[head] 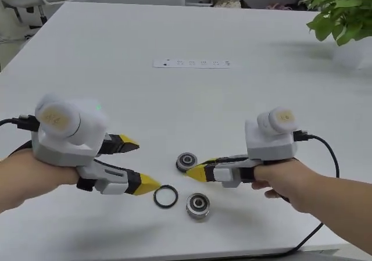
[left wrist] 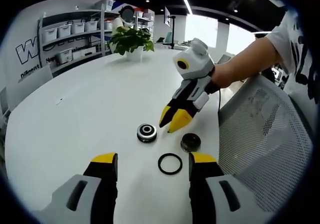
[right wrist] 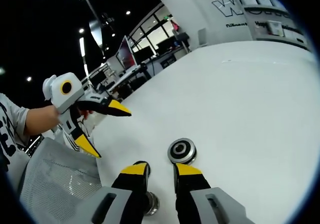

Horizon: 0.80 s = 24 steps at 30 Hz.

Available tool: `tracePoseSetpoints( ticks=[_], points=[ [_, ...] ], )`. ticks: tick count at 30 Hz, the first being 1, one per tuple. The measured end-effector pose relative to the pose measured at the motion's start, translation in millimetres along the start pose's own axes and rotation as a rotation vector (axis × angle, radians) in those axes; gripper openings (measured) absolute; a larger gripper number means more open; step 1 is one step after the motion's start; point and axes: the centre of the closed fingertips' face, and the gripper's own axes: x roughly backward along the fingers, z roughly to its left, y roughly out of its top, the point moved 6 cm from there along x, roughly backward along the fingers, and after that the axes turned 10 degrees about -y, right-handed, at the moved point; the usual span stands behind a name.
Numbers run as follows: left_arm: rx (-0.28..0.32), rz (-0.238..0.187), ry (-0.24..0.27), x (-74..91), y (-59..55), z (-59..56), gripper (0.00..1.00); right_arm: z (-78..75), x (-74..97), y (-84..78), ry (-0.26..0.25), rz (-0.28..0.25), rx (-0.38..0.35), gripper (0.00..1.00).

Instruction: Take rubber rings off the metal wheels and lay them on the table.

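Just ahead of the left gripper (head: 140, 163), a loose black rubber ring (head: 165, 196) lies flat on the white table (head: 232, 98); in the left gripper view it sits between the tips of the widely parted, empty jaws. A round silver metal wheel (head: 186, 161) stands just off the tips of the right gripper (head: 195, 172), whose jaws are parted only by a narrow gap and hold nothing. A second metal wheel (head: 198, 206) lies below those jaws, just beside the ring on the side away from the left gripper.
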Motion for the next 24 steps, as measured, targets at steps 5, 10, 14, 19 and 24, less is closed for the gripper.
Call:
tracePoseSetpoints(
  ticks=[5,10,14,19,24],
  points=[
    [-0.004,0.005,-0.002,-6.3,4.4,6.7,0.55,-4.6,0.7,0.8,-0.023,-0.007,0.032,0.2],
    [0.0,0.01,-0.009,-13.8,6.5,11.5,0.55,-11.6,-0.2,0.0,-0.058,-0.01,0.084,0.23],
    [0.004,0.017,-0.019,-20.6,7.7,14.2,0.53,-17.6,-1.2,-1.6,-0.082,-0.009,0.138,0.25],
    [0.005,0.025,-0.027,-28.1,9.7,17.4,0.5,-21.6,-2.2,-2.8,-0.095,-0.007,0.176,0.27],
    [0.028,0.016,-0.041,-37.7,12.9,21.9,0.46,-22.9,-3.8,-4.5,-0.097,-0.003,0.206,0.27]
  ],
)
